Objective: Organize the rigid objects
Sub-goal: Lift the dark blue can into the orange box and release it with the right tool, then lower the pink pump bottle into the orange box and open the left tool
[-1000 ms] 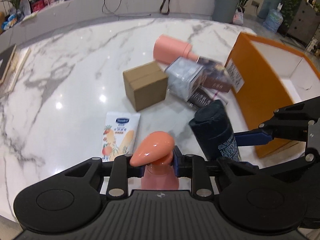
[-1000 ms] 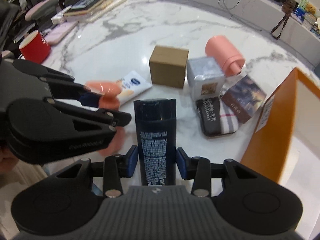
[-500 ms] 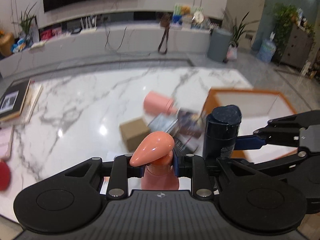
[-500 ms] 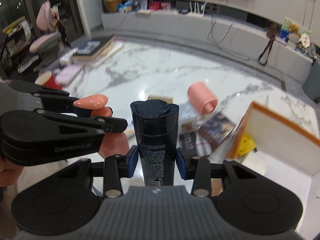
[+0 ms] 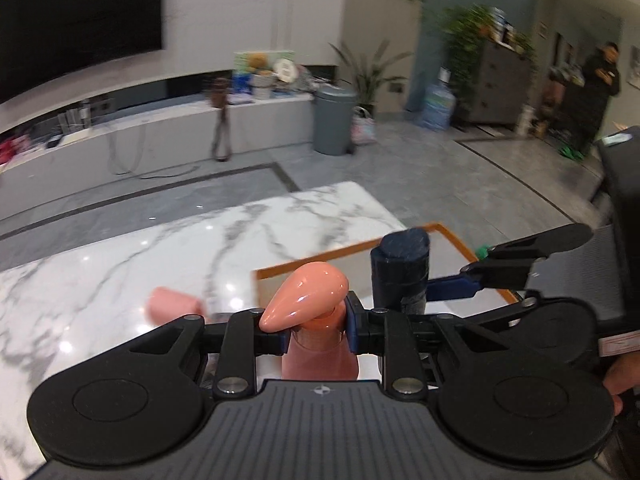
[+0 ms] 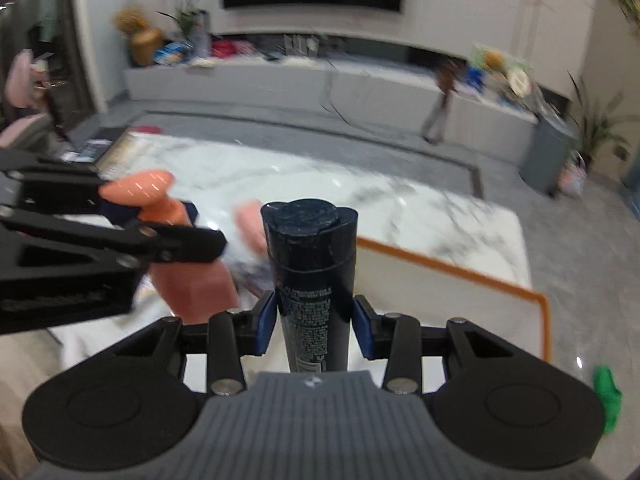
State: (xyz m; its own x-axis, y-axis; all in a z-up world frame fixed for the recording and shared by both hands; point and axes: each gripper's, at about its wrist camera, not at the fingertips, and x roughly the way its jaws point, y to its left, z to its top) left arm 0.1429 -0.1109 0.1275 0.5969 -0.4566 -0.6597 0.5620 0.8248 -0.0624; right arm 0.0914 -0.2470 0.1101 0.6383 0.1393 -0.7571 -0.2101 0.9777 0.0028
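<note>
**Lifting two bottles up from the table**

Holding tight, the left gripper [image 5: 316,334] has its blue pads squeezed on the neck of the pink pump bottle [image 5: 318,354]. The bottle stands upright between the pads, with its shiny pump head on top. The right gripper [image 6: 314,326] is partly closed, and its pads press both sides of the dark blue bottle [image 6: 310,280]. That bottle stands upright too, cap up.

The two grippers are close, side by side. From the left camera the dark bottle shows just to the right of the pink one. From the right camera the pink bottle shows to the left.

A second ago both cameras looked down at the marble table [image 5: 120,276], and the table filled the view. Now both grippers are higher and tipped up more. The far wall, the black screen and the grey floor show instead. The grips look the same as before.

Below the bottles is the orange box [image 6: 460,272] with its white inside. Its near edge is right behind the bottles now. Before, it sat off to the right. A pink cup [image 5: 172,306] lies on its side on the table, left of the box. The brown box and the other small things from before are out of sight or too blurry to tell.

A fingertip [image 5: 618,376] shows behind the right gripper.
</note>
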